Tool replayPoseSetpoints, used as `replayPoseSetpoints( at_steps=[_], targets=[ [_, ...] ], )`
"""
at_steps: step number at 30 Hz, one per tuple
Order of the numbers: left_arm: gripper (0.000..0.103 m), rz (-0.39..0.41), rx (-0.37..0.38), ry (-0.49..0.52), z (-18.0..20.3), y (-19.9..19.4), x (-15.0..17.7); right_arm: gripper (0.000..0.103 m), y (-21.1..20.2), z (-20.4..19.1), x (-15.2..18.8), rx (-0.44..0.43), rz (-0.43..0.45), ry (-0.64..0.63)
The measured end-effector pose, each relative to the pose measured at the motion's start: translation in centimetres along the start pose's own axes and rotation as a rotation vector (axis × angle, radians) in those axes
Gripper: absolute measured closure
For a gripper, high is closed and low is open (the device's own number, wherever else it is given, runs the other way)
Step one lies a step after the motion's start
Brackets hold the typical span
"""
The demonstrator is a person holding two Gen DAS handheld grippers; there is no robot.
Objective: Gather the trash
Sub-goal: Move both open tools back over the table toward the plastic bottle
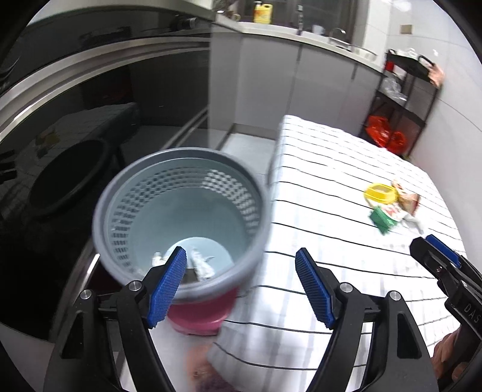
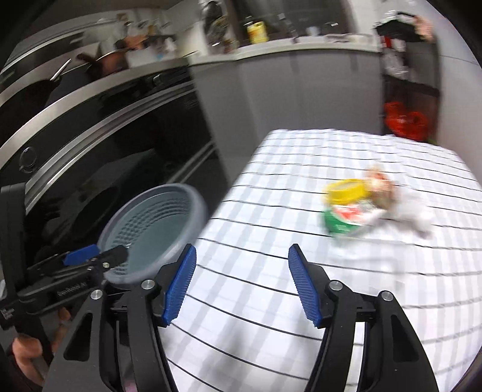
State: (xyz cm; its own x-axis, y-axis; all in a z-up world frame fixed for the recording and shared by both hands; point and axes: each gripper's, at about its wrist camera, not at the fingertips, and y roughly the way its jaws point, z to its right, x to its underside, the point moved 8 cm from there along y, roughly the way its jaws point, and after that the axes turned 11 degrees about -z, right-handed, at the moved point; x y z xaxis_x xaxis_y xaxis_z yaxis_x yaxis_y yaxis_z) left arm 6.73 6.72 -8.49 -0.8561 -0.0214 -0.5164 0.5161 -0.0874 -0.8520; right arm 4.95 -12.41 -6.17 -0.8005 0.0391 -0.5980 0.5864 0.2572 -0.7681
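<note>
A grey mesh bin (image 1: 180, 220) stands at the table's left edge on a pink stool (image 1: 198, 316), with crumpled paper (image 1: 201, 265) at its bottom. It also shows in the right wrist view (image 2: 153, 232). On the white checked tablecloth (image 1: 331, 187) lie a yellow lid (image 1: 380, 192), a green wrapper (image 1: 384, 217) and other crumpled wrappers (image 1: 406, 199). They show blurred in the right wrist view (image 2: 355, 208). My left gripper (image 1: 241, 286) is open and empty beside the bin's rim. My right gripper (image 2: 241, 280) is open and empty over the cloth, short of the trash.
A dark oven front (image 1: 75, 126) and grey cabinets (image 1: 271, 78) stand behind the bin. A black shelf rack (image 1: 403, 99) with red bags (image 1: 382, 132) stands at the far right. A yellow bottle (image 1: 262, 12) sits on the counter.
</note>
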Motion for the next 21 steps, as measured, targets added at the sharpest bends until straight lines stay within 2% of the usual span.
replayPoseSetpoints(
  at_steps=[3, 8, 12, 17, 21],
  targets=[
    [0.028, -0.006, 0.023, 0.030, 2.1, -0.1, 0.5, 0.041, -1.7, 3.0, 1.0, 0.066, 0.014, 0.030],
    [0.027, -0.023, 0.057, 0.078, 6.0, 0.0, 1.5, 0.041, -3.9, 8.5, 3.0, 0.107, 0.012, 0.119],
    [0.026, -0.038, 0.091, 0.120, 9.4, 0.3, 2.2, 0.040, -5.6, 12.2, 4.2, 0.145, 0.043, 0.194],
    [0.023, -0.050, 0.144, 0.176, 14.3, 1.3, 2.6, 0.040, -6.8, 15.1, 4.7, 0.166, 0.077, 0.268],
    [0.023, -0.056, 0.144, 0.219, 17.3, 2.8, 2.5, 0.040, -7.5, 16.0, 5.1, 0.168, 0.096, 0.278]
  ],
)
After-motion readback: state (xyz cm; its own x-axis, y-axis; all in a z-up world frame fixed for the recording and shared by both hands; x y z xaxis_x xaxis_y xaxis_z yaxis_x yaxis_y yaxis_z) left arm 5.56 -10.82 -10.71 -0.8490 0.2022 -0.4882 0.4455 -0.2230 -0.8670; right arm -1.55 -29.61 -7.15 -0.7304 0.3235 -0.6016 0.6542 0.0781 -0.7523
